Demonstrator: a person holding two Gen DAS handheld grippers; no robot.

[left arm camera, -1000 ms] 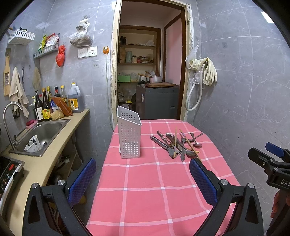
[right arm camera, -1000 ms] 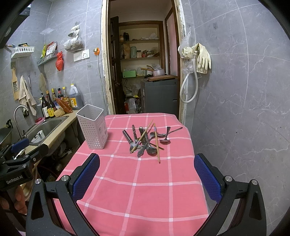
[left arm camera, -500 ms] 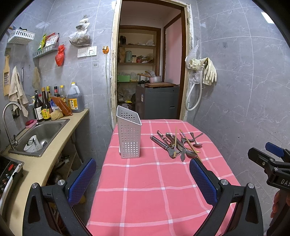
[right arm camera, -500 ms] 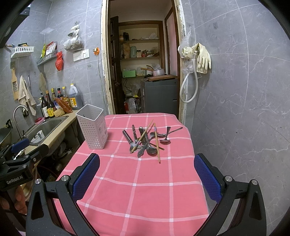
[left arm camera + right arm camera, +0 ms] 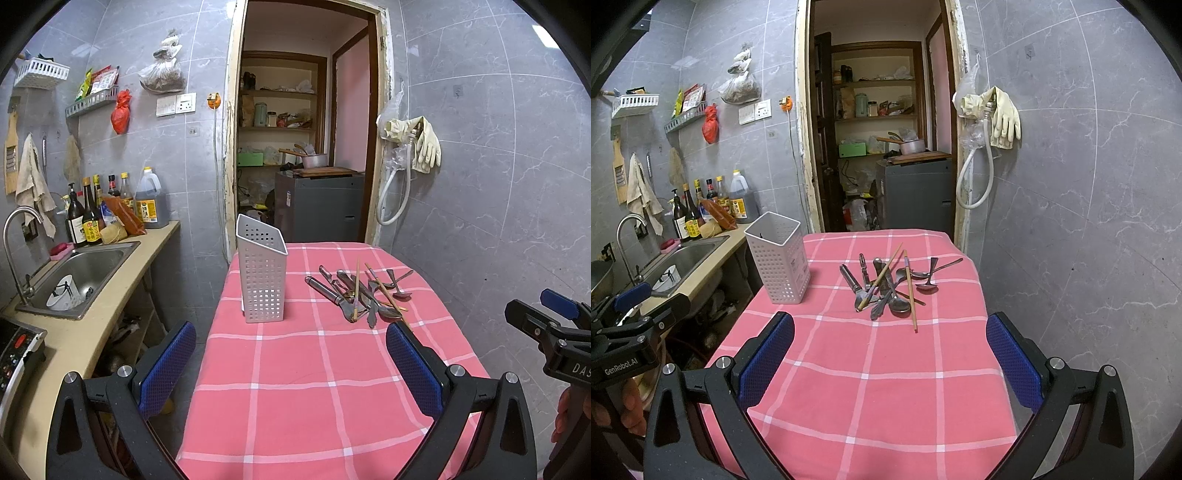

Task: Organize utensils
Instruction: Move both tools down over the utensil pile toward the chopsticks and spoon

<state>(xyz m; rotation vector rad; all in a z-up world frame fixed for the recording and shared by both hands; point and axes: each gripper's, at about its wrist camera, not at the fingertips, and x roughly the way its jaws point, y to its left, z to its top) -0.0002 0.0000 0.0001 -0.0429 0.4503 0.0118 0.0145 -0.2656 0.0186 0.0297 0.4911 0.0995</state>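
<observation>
Utensils [image 5: 886,286] lie in a loose crossed heap on a table covered by a pink cloth with white checks [image 5: 871,369], seen at about twelve o'clock from the right wrist camera and at about one o'clock from the left wrist camera [image 5: 360,293]. The heap holds several metal spoons, a thick-handled metal tool and two wooden chopsticks [image 5: 910,291], one lying across the metal pieces and one reaching nearest the camera. A white perforated holder [image 5: 779,258] stands upright on the cloth at about ten o'clock of the heap, apart from it; in the left view it sits near twelve o'clock [image 5: 262,277]. What is inside the holder cannot be made out. The right gripper [image 5: 890,365] hangs above the near part of the table, its blue-padded fingers [image 5: 1012,362] spread wide with nothing between them. The left gripper [image 5: 291,369] is likewise spread wide and carries nothing, hovering over the near left part of the cloth. Each camera catches the other gripper's black body at its edge. At nine o'clock a counter holds a steel sink [image 5: 79,273] with a curved tap and a row of sauce bottles [image 5: 88,218]. Straight ahead an open doorway [image 5: 882,122] shows pantry shelves, and pale rubber gloves [image 5: 1001,114] hang on the grey tiled wall at two o'clock.
</observation>
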